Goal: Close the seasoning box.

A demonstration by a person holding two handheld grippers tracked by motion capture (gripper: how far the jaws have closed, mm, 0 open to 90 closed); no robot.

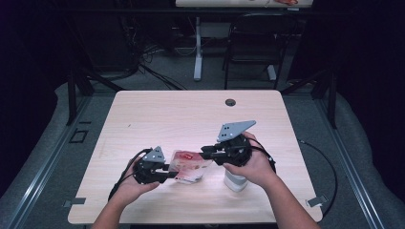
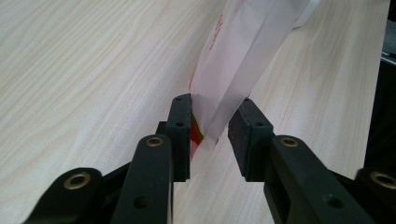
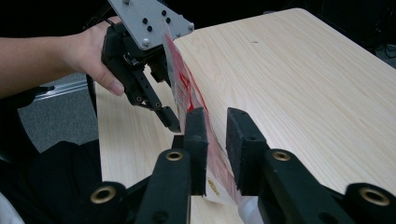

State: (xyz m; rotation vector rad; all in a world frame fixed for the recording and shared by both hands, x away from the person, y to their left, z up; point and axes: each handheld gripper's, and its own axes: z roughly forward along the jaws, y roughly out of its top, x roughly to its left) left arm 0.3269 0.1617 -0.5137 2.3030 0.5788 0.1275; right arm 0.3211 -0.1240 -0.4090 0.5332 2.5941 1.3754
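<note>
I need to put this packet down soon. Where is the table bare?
The table's far half up to the cable hole is bare, as are both side strips. The near middle is crowded: both grippers, the red-and-white packet, and a white container under the right hand.

Packet (image 1: 190, 164): between left tongs (image 1: 168, 176) and right tongs (image 1: 204, 152), above desk (image 1: 191, 114).
Bottle (image 1: 235, 182): on desk, beneath right tongs' hand.
Chair (image 1: 253, 40): beyond desk, far from tongs.
</note>
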